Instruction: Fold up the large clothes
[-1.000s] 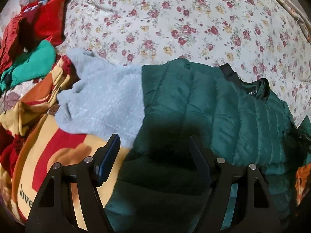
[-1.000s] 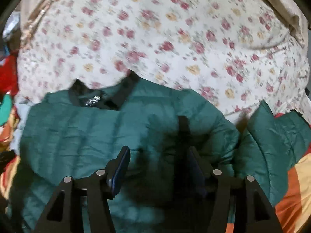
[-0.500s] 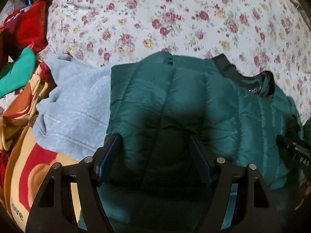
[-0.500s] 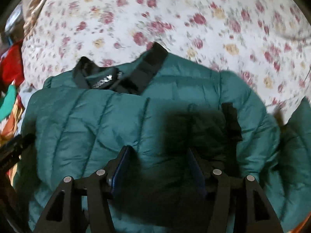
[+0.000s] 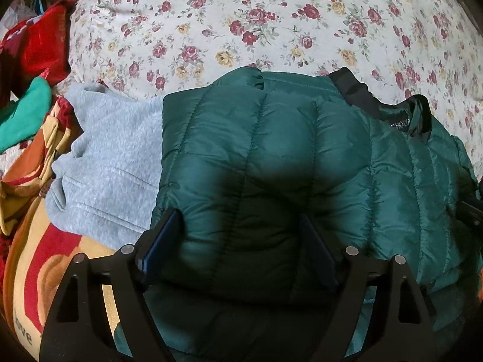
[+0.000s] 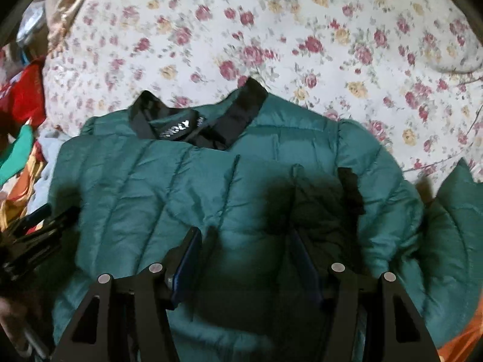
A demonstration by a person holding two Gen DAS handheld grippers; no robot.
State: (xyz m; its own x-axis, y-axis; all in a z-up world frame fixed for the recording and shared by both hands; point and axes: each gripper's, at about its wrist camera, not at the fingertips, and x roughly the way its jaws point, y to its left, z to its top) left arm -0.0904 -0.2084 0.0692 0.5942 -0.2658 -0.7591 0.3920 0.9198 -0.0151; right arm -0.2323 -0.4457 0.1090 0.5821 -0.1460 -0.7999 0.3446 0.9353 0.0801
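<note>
Jacket [image 5: 271,157]: green quilted, spread on floral bed [image 5: 271,21], black collar [image 6: 238,114] far side | grey sweater [image 5: 114,157] at its left edge | left gripper [image 5: 241,241]: fingers just widened, straddling fabric, no pinch | right gripper [image 6: 247,250]: fingers apart over jacket, unclamped

Jacket [image 5: 271,157] lower part cut off by frame edge; collar label [image 6: 178,128] text blurred, unreadable.

Both views are taken from the wrists, angled steeply downward and held close over the green quilted jacket [image 5: 271,157] [image 6: 211,187] (its black collar [image 5: 356,93] [image 6: 238,114] is shared), with the floral bedspread [image 5: 271,15] [image 6: 302,30] beyond.
</note>
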